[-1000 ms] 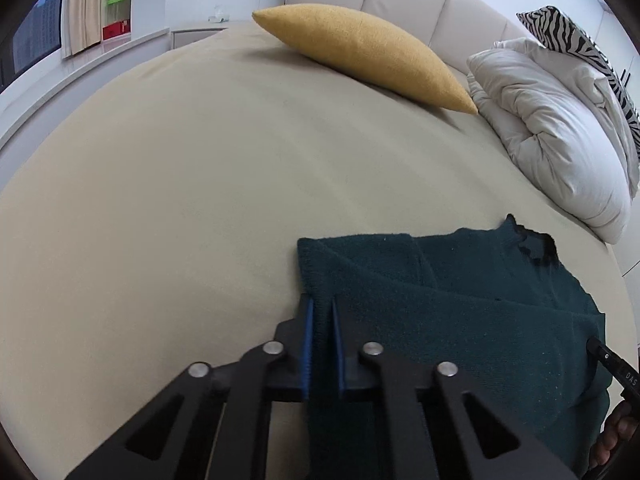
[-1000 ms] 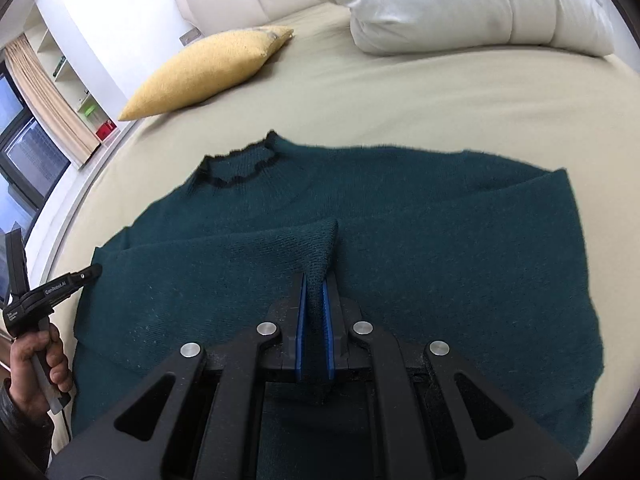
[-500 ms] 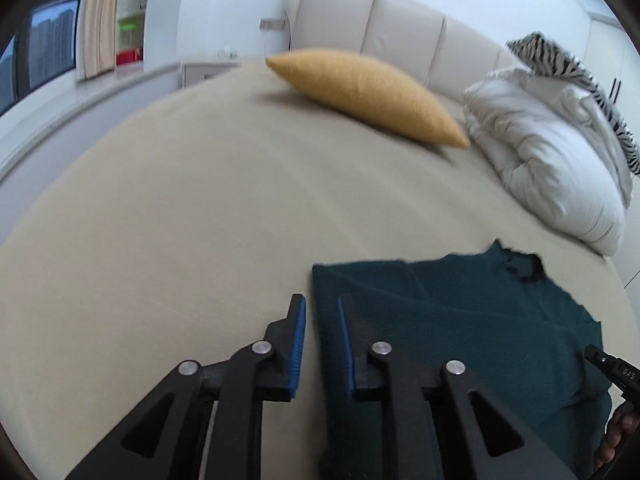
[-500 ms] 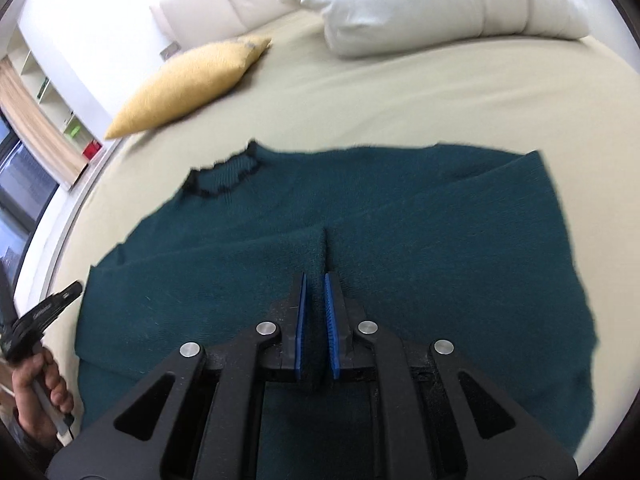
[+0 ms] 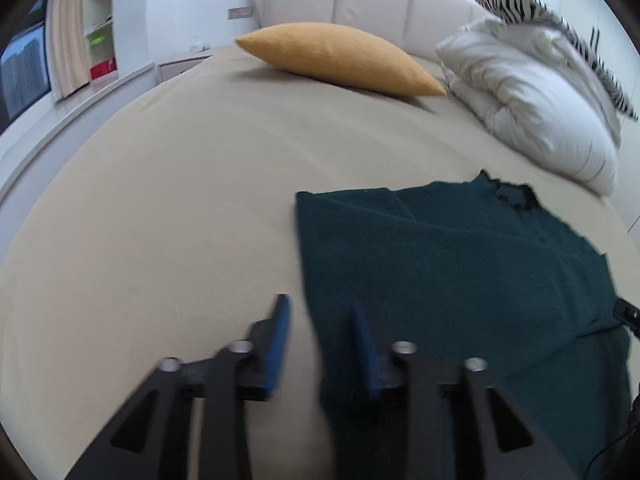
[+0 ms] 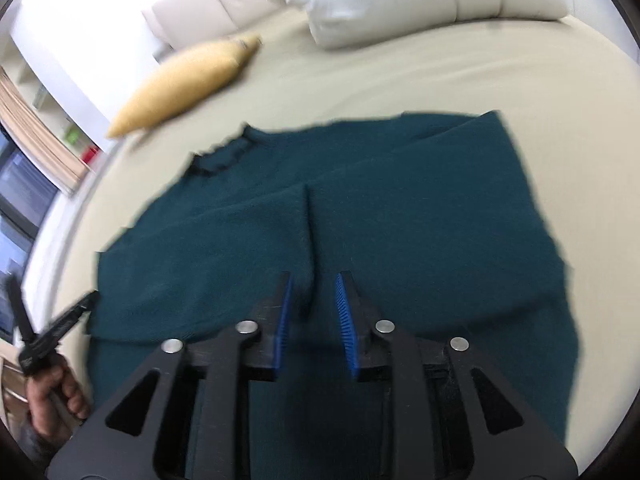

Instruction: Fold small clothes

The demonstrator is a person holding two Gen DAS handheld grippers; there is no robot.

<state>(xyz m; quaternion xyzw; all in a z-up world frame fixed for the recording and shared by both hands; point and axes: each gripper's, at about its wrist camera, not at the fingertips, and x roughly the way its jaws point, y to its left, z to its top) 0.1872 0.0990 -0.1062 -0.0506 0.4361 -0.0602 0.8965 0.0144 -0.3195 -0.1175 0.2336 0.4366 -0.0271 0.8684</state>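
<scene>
A dark teal knit sweater (image 5: 460,264) lies flat on the beige bed, sleeves folded in over the body, neck toward the pillows. My left gripper (image 5: 320,320) is open and empty above the sweater's left edge. My right gripper (image 6: 312,292) is open and empty above the sweater's (image 6: 360,208) middle, where a small raised crease sits between the sleeve edges. The left gripper also shows at the right wrist view's left edge (image 6: 52,332), held by a hand.
A yellow cushion (image 5: 344,58) lies at the far side of the bed. A white duvet (image 5: 532,100) with a zebra-print pillow (image 5: 532,8) lies at the far right. Beige sheet (image 5: 160,220) stretches left of the sweater. Shelves and a window stand at far left.
Both grippers were shut on the sweater's fabric one second ago. Both have opened, let go and pulled back and up. The sweater now lies flat.
</scene>
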